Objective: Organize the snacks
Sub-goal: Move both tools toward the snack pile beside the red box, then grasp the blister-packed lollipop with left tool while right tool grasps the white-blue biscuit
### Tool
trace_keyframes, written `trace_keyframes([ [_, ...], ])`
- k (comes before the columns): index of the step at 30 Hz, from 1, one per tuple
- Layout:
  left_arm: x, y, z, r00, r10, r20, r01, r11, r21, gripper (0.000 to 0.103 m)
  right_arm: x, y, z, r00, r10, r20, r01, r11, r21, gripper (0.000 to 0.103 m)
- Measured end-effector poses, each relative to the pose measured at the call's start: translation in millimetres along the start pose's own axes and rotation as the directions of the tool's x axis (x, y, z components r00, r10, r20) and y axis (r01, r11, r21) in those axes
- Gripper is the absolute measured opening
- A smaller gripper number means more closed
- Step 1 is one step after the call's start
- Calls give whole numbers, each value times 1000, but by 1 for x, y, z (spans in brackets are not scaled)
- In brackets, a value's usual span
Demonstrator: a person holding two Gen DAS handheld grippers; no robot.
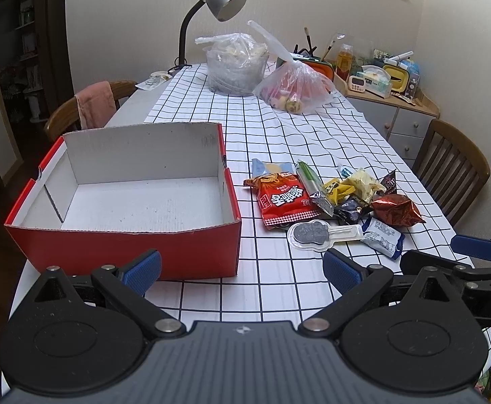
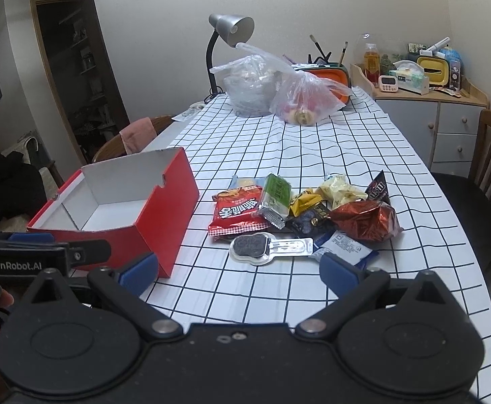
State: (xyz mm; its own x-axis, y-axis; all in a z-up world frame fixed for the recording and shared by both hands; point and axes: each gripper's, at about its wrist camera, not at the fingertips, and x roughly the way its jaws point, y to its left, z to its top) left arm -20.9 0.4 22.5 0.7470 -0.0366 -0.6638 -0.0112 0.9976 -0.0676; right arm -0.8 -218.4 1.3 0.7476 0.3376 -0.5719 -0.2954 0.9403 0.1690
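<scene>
Both hand-held grippers are hovering low over the bench [image 1: 279, 282], the left hand-held gripper [image 1: 242, 267] and right hand-held gripper [image 2: 238, 271] each spreading its blue fingers wide around nothing. A red box [image 1: 127, 252] is sitting open on the checked cloth. Just right of the box, a heap of snacks [image 1: 329, 198] is lying loose.
</scene>
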Motion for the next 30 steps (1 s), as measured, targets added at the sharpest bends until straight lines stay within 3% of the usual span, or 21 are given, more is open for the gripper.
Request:
trace_keyframes([
  [21,14,-19,4,1000,-6,0,6,999,34,103,5,-20,-1,1000,-9,-2,9,1000,5,102],
  [30,24,-45,30,998,-23,53,20,999,46,103,-5,-72,16,992,-109,57,104,991,82,102],
])
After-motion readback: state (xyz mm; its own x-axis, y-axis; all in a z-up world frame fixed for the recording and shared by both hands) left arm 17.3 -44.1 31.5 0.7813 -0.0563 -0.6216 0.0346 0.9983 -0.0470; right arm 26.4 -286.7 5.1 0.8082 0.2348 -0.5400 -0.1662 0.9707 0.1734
